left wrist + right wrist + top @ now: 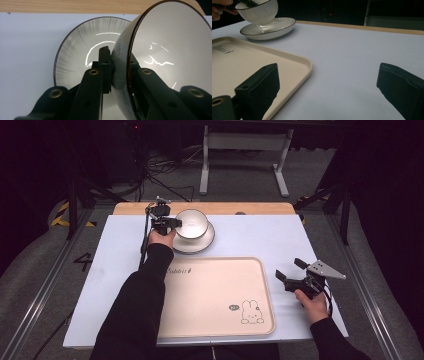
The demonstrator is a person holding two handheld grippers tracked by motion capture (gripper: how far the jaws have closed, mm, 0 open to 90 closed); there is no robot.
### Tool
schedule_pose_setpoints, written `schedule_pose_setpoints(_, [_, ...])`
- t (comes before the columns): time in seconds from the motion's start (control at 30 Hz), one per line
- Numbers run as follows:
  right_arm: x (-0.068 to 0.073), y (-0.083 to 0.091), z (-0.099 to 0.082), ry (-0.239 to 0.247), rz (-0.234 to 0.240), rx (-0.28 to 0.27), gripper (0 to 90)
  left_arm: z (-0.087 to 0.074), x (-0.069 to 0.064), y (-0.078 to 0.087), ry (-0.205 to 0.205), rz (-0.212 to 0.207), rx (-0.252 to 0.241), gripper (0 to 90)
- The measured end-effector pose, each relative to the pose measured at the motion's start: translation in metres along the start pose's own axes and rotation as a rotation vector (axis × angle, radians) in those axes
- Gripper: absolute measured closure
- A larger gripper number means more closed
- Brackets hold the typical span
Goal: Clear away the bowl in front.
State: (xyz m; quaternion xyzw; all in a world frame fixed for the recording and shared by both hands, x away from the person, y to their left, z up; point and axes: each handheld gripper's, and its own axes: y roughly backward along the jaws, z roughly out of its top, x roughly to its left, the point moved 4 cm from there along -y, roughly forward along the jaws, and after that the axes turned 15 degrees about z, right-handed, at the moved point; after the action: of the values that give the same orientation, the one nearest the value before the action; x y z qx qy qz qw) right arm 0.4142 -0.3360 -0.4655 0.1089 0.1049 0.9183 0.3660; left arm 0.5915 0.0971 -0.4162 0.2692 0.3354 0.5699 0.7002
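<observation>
Your table (260, 237) carries a pale lavender-white mat with a strip of bare wood along its far edge, and most of the near half is taken by a cream serving tray (215, 295), rounded at the corners, with small print near its far left corner and a line-drawn rabbit (251, 312) near its near right corner. Just beyond the tray's far edge, left of centre, sits a white ribbed saucer (210, 240) with a dark rim, and over it you hold a white bowl-shaped cup (192, 221), also dark-rimmed. In the right gripper view the cup is tilted, its foot down in the saucer's well; whether it touches there is hard to tell. Your left gripper (172, 223) is clamped on the cup's rim at the side facing you, one jaw inside the cup and the other against its outer wall, as the left gripper view shows. Your right gripper (290, 269) rests off the tray's right edge, over the bare mat, its jaws spread wide apart with nothing between them, the grey three-cornered plate (326, 269) on top.
</observation>
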Motion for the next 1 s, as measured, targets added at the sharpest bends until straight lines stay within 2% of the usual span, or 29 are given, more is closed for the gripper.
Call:
schedule_pose_setpoints(0.1, [0.000, 0.000, 0.000, 0.000, -0.001, 0.000, 5.1, 0.001, 0.000, 0.004, -0.007, -0.002, -0.003, 81.5])
schedule_pose_setpoints(0.23, [0.000, 0.000, 0.000, 0.001, -0.002, 0.000, 5.1, 0.002, -0.001, 0.017, -0.044, 0.006, -0.023, 81.4])
schedule_pose_setpoints(0.3, [0.000, 0.000, 0.000, 0.001, -0.003, 0.000, 5.1, 0.003, -0.002, 0.020, -0.047, -0.001, -0.026, 81.4])
schedule_pose_setpoints(0.4, [0.000, 0.000, 0.000, 0.000, -0.001, 0.000, 5.1, 0.003, -0.004, 0.026, -0.058, -0.022, -0.022, 81.4])
schedule_pose_setpoints(0.73, [0.000, 0.000, 0.000, 0.000, -0.002, 0.000, 5.1, 0.000, -0.009, 0.042, -0.110, -0.043, 0.002, 81.5])
schedule_pose_setpoints(0.87, [0.000, 0.000, 0.000, 0.001, -0.003, 0.000, 5.1, -0.003, -0.014, 0.052, -0.154, -0.083, 0.013, 81.4])
schedule_pose_setpoints(1.0, [0.000, 0.000, 0.000, 0.001, -0.002, 0.001, 5.1, -0.010, -0.021, 0.063, -0.215, -0.143, 0.049, 81.5])
